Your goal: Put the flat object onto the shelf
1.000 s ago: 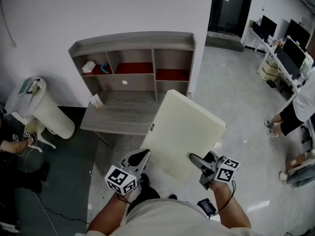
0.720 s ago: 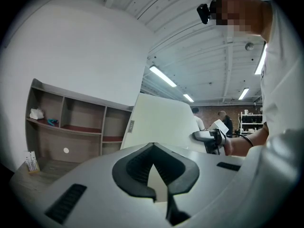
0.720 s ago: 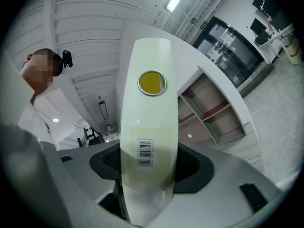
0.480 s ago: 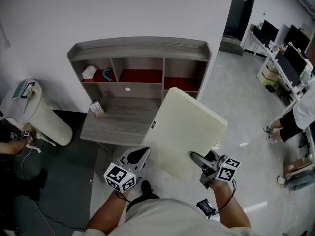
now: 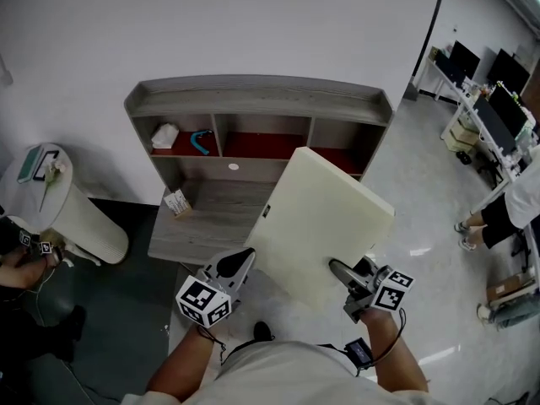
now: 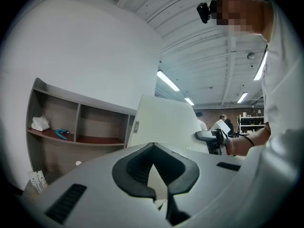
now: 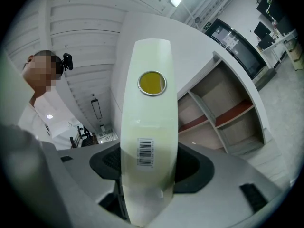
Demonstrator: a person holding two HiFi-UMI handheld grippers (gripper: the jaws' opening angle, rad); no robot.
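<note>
Looking down, head view: the cream flat board, tilted, hangs before the grey shelf, with the right gripper clamped on its near edge and the left gripper at its near left edge. Left gripper view: jaws closed tip to tip, empty; the board's broad face rises beyond. Right gripper view: jaws spread wide, pads pressing the board's edge; this view alone shows a barcode label and yellow disc there.
</note>
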